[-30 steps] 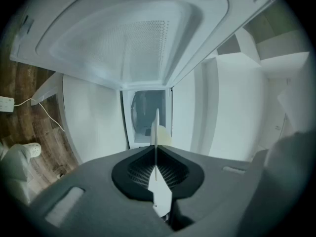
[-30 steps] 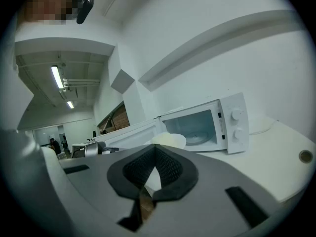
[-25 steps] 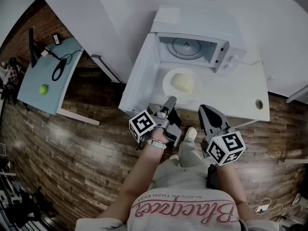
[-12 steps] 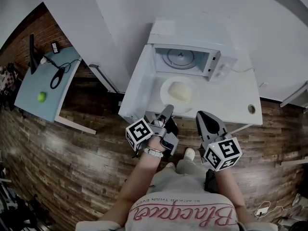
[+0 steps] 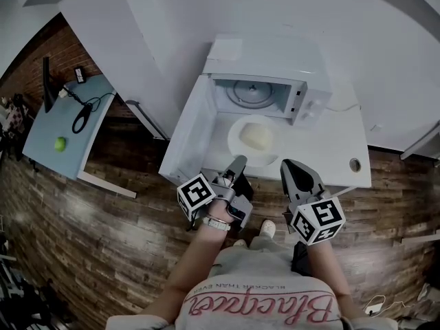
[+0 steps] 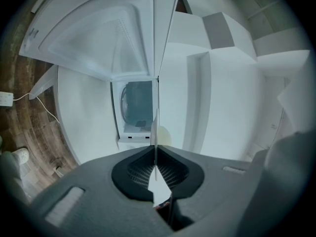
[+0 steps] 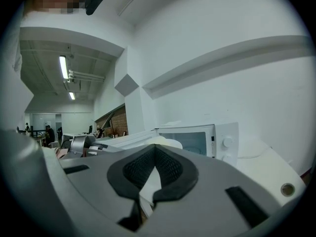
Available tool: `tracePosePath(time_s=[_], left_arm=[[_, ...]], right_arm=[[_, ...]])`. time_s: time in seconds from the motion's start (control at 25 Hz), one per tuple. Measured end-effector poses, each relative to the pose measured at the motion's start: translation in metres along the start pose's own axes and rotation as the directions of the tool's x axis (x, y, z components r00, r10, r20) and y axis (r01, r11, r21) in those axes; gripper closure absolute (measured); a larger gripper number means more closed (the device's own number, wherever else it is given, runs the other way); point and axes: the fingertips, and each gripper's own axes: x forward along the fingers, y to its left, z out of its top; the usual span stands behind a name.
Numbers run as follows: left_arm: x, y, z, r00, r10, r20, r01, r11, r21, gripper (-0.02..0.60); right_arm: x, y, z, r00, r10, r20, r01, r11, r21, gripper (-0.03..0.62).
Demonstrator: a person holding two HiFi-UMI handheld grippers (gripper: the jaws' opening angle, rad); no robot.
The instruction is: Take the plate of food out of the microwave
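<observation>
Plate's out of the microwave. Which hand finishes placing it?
Left. The left tongs are shut on the plate at its near rim; the right tongs are shut, empty, beside it.

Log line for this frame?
plate of food: on table, outside microwave | door: open | left gripper: shut, empty | right gripper: shut, empty

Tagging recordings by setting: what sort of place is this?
Likely an office or lab workspace, not a home kitchen: a microwave on a plain white table, a brick wall, and ceiling strip lights over an open hall.
</observation>
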Motion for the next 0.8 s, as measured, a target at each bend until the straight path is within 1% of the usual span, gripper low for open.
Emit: tracePosePath(time_s=[0.36, 0.8], left_arm=[[0.022, -0.007, -0.015, 1.000, -0.007, 0.020, 0.007, 1.000, -0.009, 0.561], [0.065, -0.015, -0.029, 0.999, -0.024, 0.030, 0.025, 1.000, -0.010, 0.561]], right_arm=[[-0.001, -0.036, 0.004, 1.000, 0.017, 0.009, -0.017, 1.000, 0.008, 0.583], [0.009, -0.079, 0.011, 0.998, 0.055, 0.030, -0.055, 0.998, 0.005, 0.583]])
